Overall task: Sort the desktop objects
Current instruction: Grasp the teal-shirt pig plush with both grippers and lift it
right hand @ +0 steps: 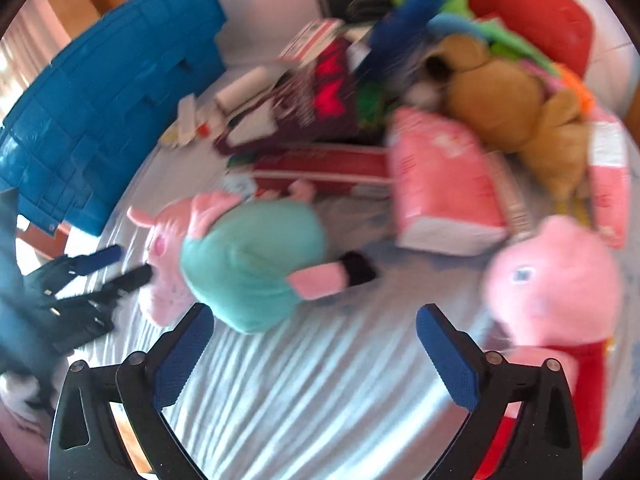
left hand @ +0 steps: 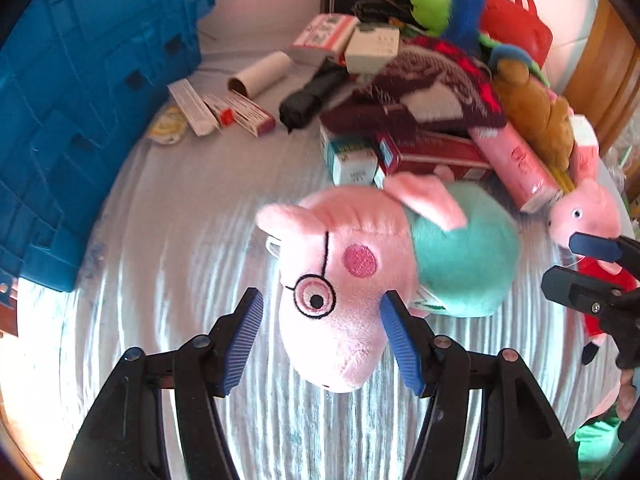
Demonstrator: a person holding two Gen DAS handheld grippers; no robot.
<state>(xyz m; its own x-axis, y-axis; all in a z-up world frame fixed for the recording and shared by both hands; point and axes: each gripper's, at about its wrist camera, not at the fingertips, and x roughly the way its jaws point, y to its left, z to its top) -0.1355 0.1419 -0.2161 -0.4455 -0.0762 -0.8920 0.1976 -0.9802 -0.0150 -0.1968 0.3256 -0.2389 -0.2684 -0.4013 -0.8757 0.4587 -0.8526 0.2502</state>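
Note:
A pink pig plush with glasses and a teal body (left hand: 360, 264) lies on the pale striped cloth (left hand: 180, 260). My left gripper (left hand: 322, 296) straddles its head: the right pad (left hand: 400, 340) touches the cheek, while the left pad (left hand: 242, 340) stands a little clear, so the gripper is open. From the right wrist this plush (right hand: 256, 268) lies at centre left, with the left gripper (right hand: 132, 262) at its snout. My right gripper (right hand: 315, 310) is wide open over bare cloth. A smaller pig plush in a red dress (right hand: 552, 280) lies just right of it; the left wrist view shows the right gripper (left hand: 564, 260) beside that pig (left hand: 588, 212).
A blue crate (left hand: 80, 100) stands at the left. Behind the pigs is a pile: pink tissue packs (right hand: 440, 184), a brown bear (right hand: 508, 108), a red bag (left hand: 516, 20), small boxes (left hand: 352, 160), a black folded umbrella (left hand: 308, 96) and a cardboard roll (left hand: 260, 74).

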